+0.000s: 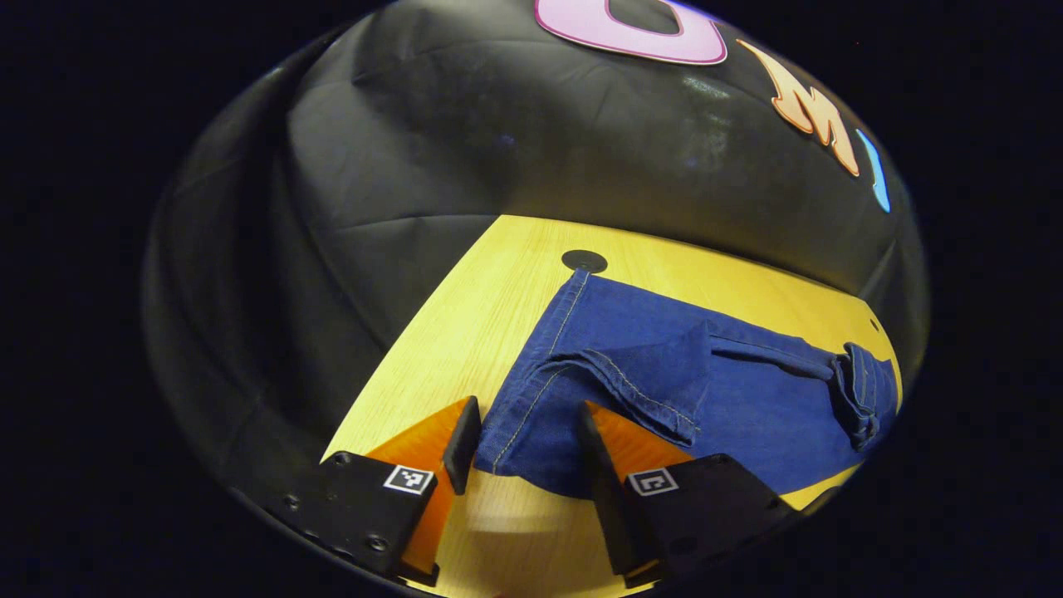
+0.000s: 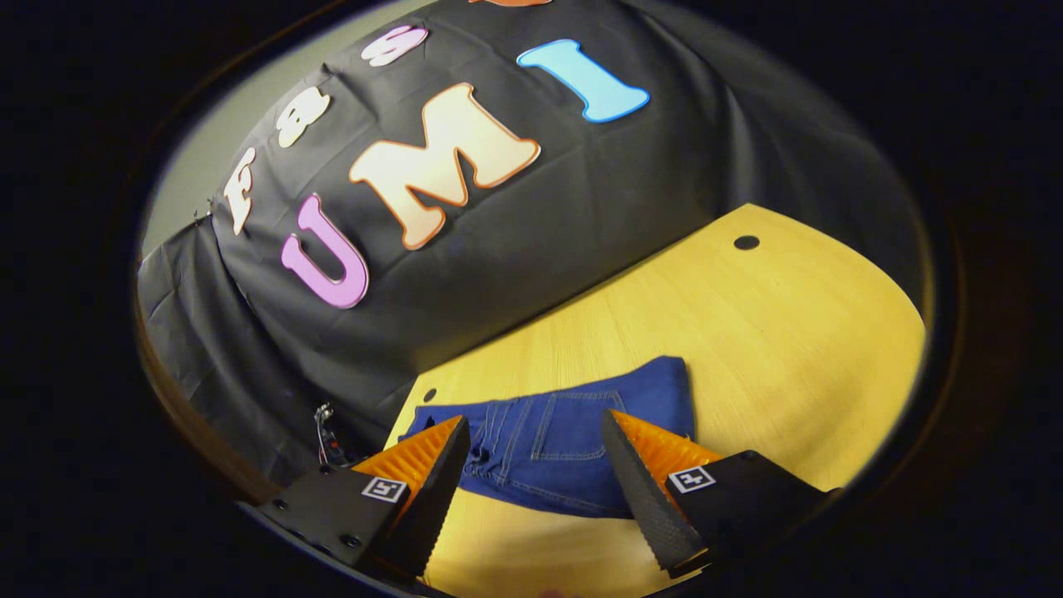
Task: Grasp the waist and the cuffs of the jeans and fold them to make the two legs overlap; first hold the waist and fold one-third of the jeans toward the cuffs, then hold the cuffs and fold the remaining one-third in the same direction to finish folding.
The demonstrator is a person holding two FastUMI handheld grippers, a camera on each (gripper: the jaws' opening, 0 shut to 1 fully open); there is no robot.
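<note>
We see the jeans (image 1: 656, 390) lying flat on the worktop (image 1: 465, 332), one leg creased over | left claw (image 1: 523, 440) hovers low at the cuff end, fingers spread, gripping nothing | right claw (image 2: 531, 465) tilts down over the waist (image 2: 540, 440), fingers spread, gripping nothing

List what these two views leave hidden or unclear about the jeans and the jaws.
- Left gripper view: the right finger covers part of the jeans; the waist end is squeezed against the picture's right edge.
- Right gripper view: both fingers cover the jeans' near corners, so the cuffs can't be made out.
- Both views: whether the jaws, standing open, touch the cloth or the table can't be told.
</note>
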